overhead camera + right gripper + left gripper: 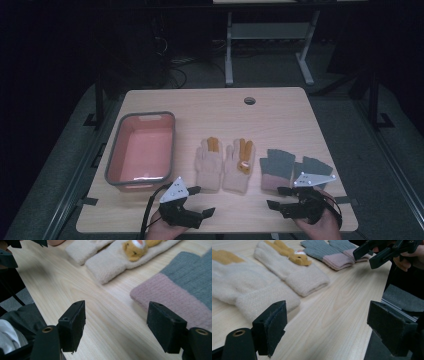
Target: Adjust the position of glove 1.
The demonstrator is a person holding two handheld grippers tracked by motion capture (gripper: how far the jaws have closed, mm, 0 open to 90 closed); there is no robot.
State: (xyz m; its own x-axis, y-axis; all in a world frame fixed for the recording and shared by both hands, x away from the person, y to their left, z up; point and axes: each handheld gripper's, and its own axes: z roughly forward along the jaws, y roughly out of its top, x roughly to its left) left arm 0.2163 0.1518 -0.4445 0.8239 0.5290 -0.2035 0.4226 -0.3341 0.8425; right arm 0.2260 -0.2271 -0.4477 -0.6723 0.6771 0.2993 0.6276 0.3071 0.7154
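Pale wood grain runs across the table, which has a round cable hole near its far edge and stands in a dim room, with a white desk frame and loose cables on the grey floor beyond it. A pink tub with a grey rim sits to the left of the cream gloves, and the grey-and-pink gloves lie just right of them, all flat, cuffs toward the person. Below the cream gloves the left gripper hovers with its jaws spread wide around nothing; the right gripper, at the cuffs of the grey-and-pink pair, is just as wide and equally empty. Darkness swallows the room's corners, and both forearms are cut off at the bottom edge.
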